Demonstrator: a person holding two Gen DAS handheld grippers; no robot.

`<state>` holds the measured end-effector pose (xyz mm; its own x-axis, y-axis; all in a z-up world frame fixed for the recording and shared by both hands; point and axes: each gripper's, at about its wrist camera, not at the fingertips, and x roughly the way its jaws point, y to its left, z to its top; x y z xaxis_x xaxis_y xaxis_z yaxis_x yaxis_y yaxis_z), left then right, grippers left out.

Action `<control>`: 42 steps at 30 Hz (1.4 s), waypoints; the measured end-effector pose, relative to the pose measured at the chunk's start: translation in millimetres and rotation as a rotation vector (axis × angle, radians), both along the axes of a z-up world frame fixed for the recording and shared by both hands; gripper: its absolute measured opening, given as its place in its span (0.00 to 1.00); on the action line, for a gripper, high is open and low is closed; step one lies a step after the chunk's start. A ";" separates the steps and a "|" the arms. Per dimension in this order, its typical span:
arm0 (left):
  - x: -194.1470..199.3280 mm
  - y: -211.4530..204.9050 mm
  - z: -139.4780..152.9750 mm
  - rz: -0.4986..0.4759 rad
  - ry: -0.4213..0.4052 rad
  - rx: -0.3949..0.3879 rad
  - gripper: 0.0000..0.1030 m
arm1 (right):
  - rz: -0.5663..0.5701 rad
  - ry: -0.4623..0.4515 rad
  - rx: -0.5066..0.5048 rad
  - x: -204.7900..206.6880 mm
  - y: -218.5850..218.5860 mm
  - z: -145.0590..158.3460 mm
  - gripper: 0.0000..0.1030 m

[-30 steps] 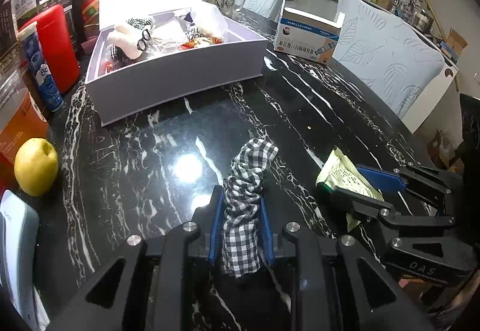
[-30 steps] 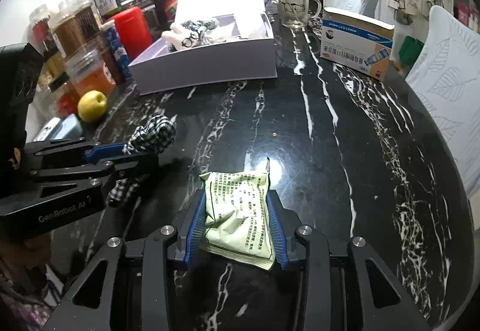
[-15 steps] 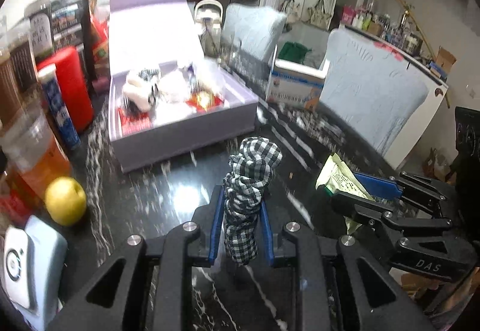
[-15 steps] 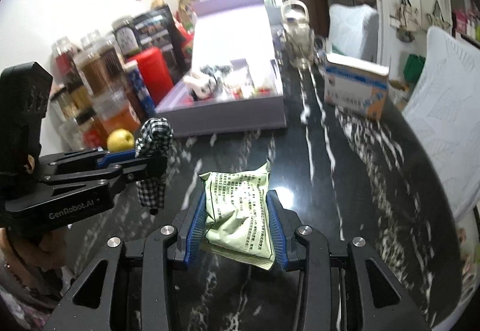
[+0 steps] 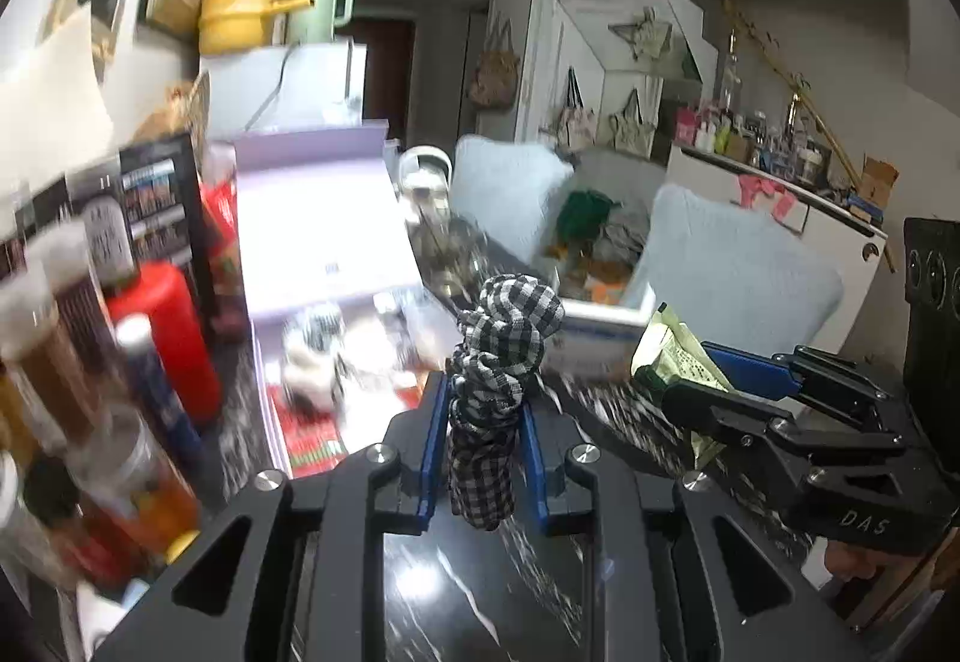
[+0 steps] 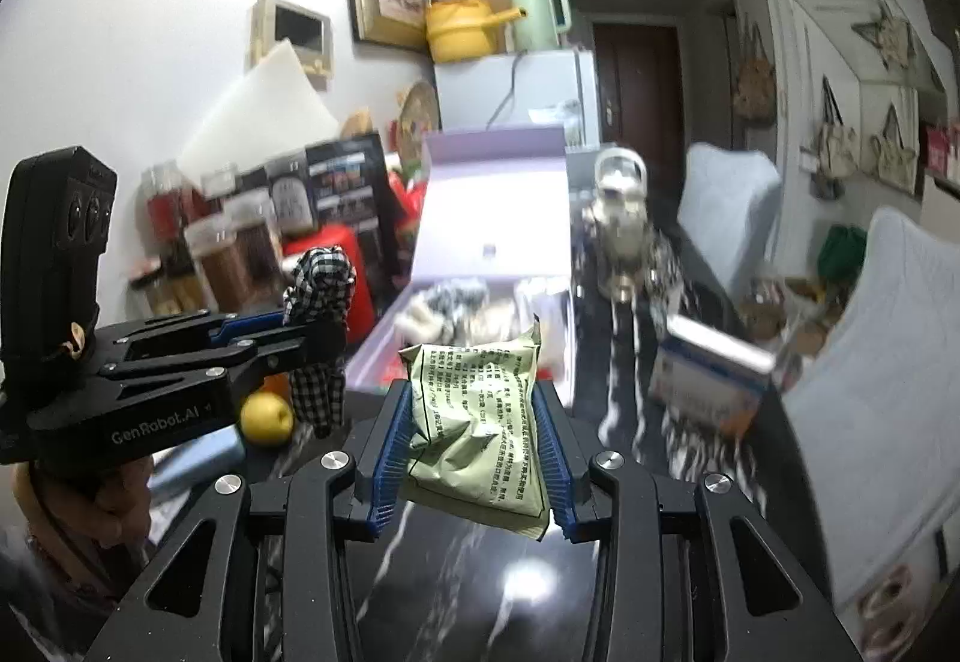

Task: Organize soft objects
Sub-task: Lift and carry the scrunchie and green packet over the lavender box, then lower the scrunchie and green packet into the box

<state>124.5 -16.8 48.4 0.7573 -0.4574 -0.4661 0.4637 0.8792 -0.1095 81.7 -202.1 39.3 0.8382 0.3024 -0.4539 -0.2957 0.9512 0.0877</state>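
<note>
My left gripper (image 5: 483, 392) is shut on a black-and-white checked cloth scrunchie (image 5: 501, 356) and holds it upright in the air above the black marble table (image 5: 480, 590). My right gripper (image 6: 474, 392) is shut on a pale green soft packet (image 6: 480, 422), also lifted off the table. Each gripper shows in the other's view: the right one with the packet (image 5: 672, 356), the left one with the scrunchie (image 6: 321, 296). An open lilac box (image 5: 324, 266) (image 6: 492, 218) holding several soft items stands ahead, lid up.
Jars, a red canister (image 5: 168, 332) and bottles crowd the table's left side. A yellow apple (image 6: 267, 416) lies near the left gripper. A blue-and-white carton (image 6: 714, 374) and a glass kettle (image 6: 624, 242) stand to the right of the box. Pale cushioned chairs (image 5: 738, 272) line the right.
Both grippers have risen from the table and tilted up, carrying the scrunchie and the packet. The box now appears lower and closer ahead.
</note>
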 end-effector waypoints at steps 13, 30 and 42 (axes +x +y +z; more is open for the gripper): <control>70.4 12.7 35.4 0.067 -0.085 -0.033 0.22 | 0.033 -0.098 -0.005 82.4 7.0 50.1 0.38; 195.8 17.2 -13.7 0.164 0.076 0.012 0.22 | 0.083 -0.018 0.063 209.7 19.4 31.0 0.38; 233.1 4.6 -71.3 0.155 0.242 0.083 0.22 | 0.055 0.131 0.045 248.8 12.9 -12.7 0.38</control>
<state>357.6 -12.2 -22.9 0.6775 -0.2981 -0.6724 0.2924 0.9480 -0.1257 330.5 -189.2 26.5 0.7543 0.3690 -0.5431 -0.3309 0.9280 0.1710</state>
